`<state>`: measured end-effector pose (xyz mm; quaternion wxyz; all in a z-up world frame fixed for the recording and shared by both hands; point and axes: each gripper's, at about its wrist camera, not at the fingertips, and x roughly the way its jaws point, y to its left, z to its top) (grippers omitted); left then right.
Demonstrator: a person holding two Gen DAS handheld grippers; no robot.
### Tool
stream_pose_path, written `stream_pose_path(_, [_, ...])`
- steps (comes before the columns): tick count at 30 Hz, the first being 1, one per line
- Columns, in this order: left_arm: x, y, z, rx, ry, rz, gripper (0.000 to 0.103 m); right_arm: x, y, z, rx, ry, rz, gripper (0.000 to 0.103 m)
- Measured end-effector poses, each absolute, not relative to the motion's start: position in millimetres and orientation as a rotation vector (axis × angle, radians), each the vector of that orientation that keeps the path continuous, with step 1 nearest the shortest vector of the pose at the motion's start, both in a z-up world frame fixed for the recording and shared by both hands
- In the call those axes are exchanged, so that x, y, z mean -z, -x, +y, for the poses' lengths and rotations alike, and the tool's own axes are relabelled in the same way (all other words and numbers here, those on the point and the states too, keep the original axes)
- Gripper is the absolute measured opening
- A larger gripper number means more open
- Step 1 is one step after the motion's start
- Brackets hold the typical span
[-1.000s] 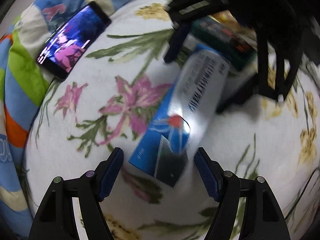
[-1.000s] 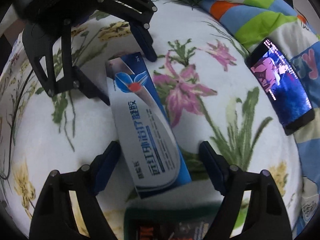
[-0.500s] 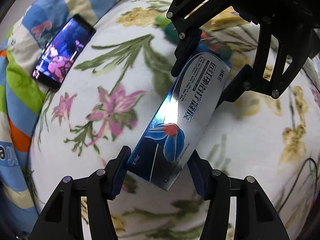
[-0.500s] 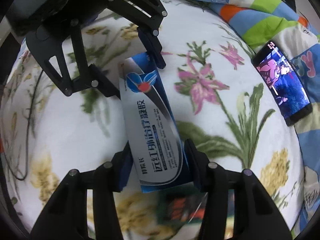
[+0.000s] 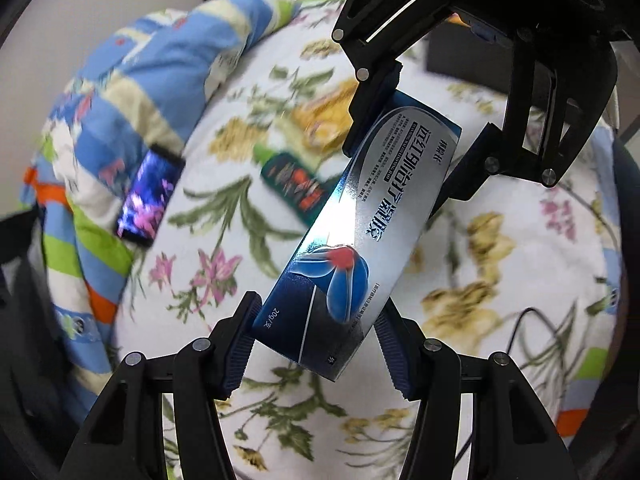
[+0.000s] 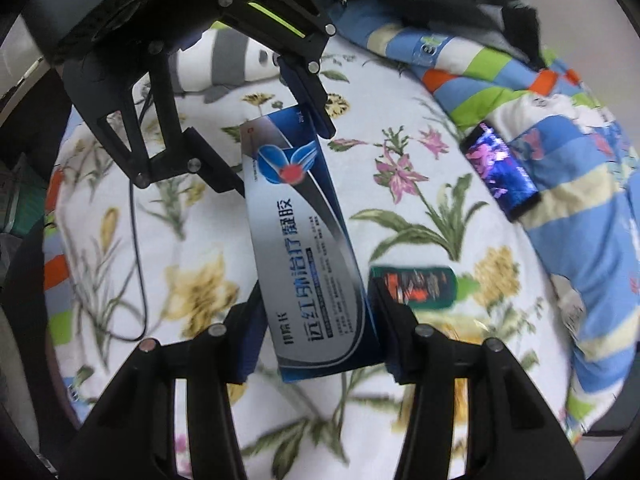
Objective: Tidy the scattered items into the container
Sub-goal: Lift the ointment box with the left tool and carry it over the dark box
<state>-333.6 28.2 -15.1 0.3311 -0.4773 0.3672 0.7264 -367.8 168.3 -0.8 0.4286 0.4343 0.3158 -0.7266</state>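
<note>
**A:** So both tongs are on the same thing? The left tongs (image 5: 314,346) are pinching the logo end of that long blue and silver carton (image 5: 360,236), and the right tongs (image 6: 316,340) are clamped on the other end, the one with the big printed characters.

**B:** Yep, one pair at each end, pads tight against the sides. The carton is up in the air over the bed, clear of the floral sheet (image 5: 500,260).

**A:** What's under it?

**B:** A dark green packet with red print (image 6: 416,286) lying flat on the sheet, just beside the right tongs in that view. Farther out, a phone (image 5: 150,196) with its screen lit sits at the edge of the striped quilt (image 5: 132,92). There's also a thin black cable (image 6: 138,264) looping across the sheet, and a grey and white plush toy (image 6: 224,60) at the far end.
</note>
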Motion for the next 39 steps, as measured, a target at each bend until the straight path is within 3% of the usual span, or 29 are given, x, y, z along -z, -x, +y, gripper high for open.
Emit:
stream_pose_path(11, [-59.0, 294.2, 134.4, -1.863, 1.078, 1.069, 0.058, -68.4, 297.0, 265.4, 1.963, -1.1, 0.789, 0.049])
stream_pose_path(23, [-87.8, 258.8, 269.0, -1.764, 0.954, 1.148, 0.058, -98.0, 220.6, 383.5, 2.106, -1.14, 0.769, 0.049])
stream_pose_path(39, [-28.8, 255.3, 424.2, -1.567, 0.91, 1.229, 0.058, -32.9, 178.9, 527.3, 2.199, -1.318, 0.612, 0.048])
